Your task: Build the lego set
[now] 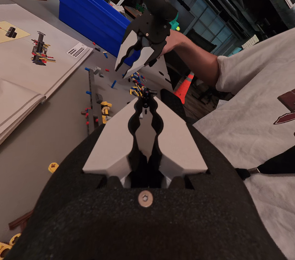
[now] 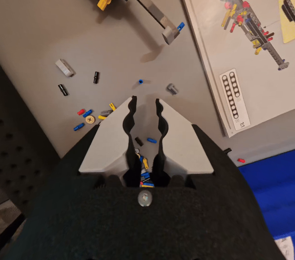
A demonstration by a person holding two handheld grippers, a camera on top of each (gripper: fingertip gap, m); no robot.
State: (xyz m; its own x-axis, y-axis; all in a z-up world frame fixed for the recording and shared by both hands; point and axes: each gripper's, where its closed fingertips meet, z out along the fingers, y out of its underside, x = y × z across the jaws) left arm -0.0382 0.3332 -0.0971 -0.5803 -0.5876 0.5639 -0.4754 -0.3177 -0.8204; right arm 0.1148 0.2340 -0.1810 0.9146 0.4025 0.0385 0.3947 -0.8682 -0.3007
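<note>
Grey table (image 2: 47,37) under scattered pins (image 2: 79,126), booklet (image 2: 239,76), blue bin (image 1: 89,13).

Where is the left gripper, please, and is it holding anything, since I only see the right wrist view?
Observer: The left gripper is shut on a small black lego piece at its tips.
Operator: How does my gripper sit relative to it?
Observer: The right gripper is ahead of it, fingers open, tips down by the heap of small coloured lego pins.
Operator: Anything beyond the table?
Observer: An orange traffic cone stands on the floor past the edge.
</note>
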